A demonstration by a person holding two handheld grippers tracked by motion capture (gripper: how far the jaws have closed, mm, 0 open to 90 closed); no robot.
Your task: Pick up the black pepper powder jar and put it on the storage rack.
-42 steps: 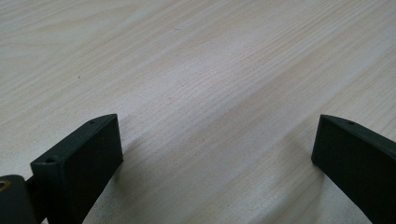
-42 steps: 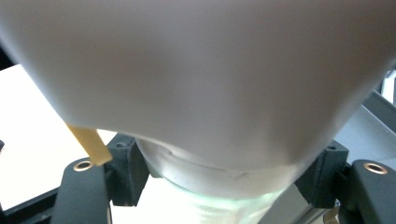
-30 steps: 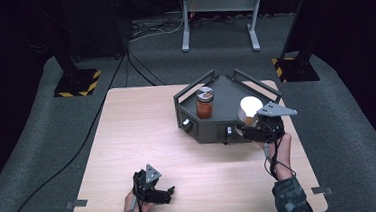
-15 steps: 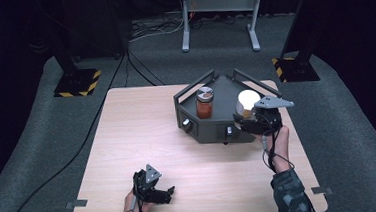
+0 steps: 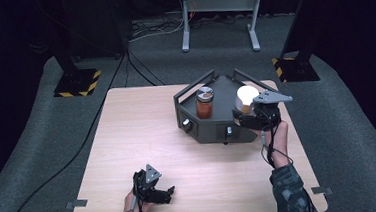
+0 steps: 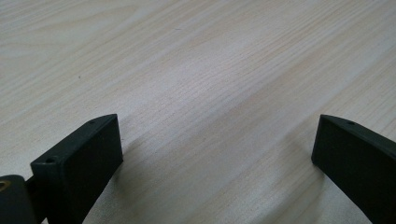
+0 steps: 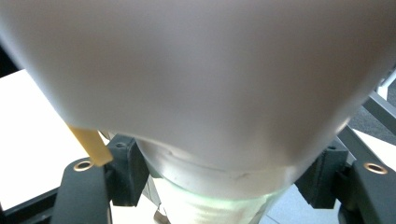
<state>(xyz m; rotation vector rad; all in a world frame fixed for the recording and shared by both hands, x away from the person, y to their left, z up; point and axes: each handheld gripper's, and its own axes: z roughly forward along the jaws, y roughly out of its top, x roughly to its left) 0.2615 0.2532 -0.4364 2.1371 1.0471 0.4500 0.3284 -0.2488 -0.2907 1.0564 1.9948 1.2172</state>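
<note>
**Q:** Dark carpet and black stands ring a pale wooden table (image 5: 143, 139); what sits on it, from largest down?

**A:** Largest is a dark angular tray (image 5: 205, 127) with raised handle bars, at the far right of the tabletop. On it stand a glass jar of red-orange contents (image 5: 205, 104) to the left and a white-lidded container (image 5: 245, 96) to the right. Smallest are the two hand-held tongs.

**Q:** State of the tongs?

**A:** The right gripper (image 5: 244, 114) is clenched on the white-lidded container, below its broad lid; in the right gripper view the pads flank the paler, narrower body (image 7: 215, 196) on both sides. The left gripper (image 6: 217, 158) rests near the front edge of the table, well apart from the tray, jaws spread wide with bare wood between them.

**Q:** How will the container likely handle?

**A:** Judged from its look: rigid, smooth-walled, probably slippery, and top-heavy under that wide lid. Weight cannot be told. A grip on the body just beneath the lid seems sound, since the lid's overhang would check a downward slip. Keep it upright; the neighbouring jar looks fragile.
</note>
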